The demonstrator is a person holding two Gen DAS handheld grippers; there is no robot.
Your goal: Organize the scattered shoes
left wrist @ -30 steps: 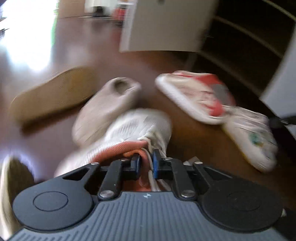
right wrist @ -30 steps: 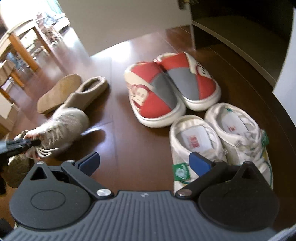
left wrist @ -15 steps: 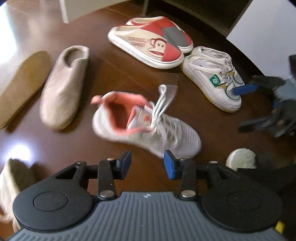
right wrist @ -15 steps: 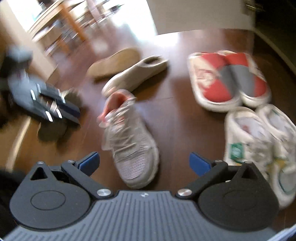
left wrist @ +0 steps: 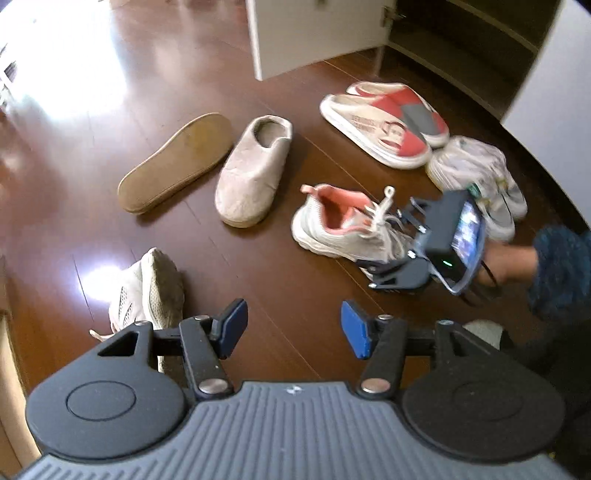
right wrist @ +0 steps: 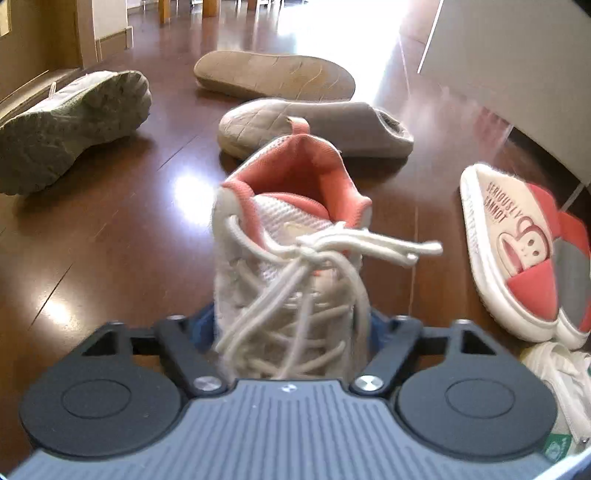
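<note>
A white sneaker with a pink lining [left wrist: 340, 229] stands upright on the dark wood floor. My right gripper [left wrist: 400, 240] is at its toe end. In the right wrist view the laced forefoot [right wrist: 295, 295] fills the gap of that gripper [right wrist: 291, 326]; the jaws are closing and the blue pads [right wrist: 205, 326] lie against the shoe's sides. My left gripper [left wrist: 293, 326] hangs above the floor, jaws opening, with nothing between them. The matching sneaker [left wrist: 151, 291] lies on its side to the left, sole showing [right wrist: 74, 122].
A beige slipper [left wrist: 255, 173] and its overturned partner [left wrist: 177, 162] lie beyond. Red and grey monkey slippers [left wrist: 388, 125] and white shoes with green tags [left wrist: 476, 173] are paired near the open shoe cabinet [left wrist: 461, 48] and its door [left wrist: 317, 33]. A person's hand [left wrist: 509, 258] holds the right gripper.
The left gripper let go of the pink-lined sneaker, opened and rose. The sneaker now rests on the floor. The right gripper swung over from the white shoes and closed around its front.
</note>
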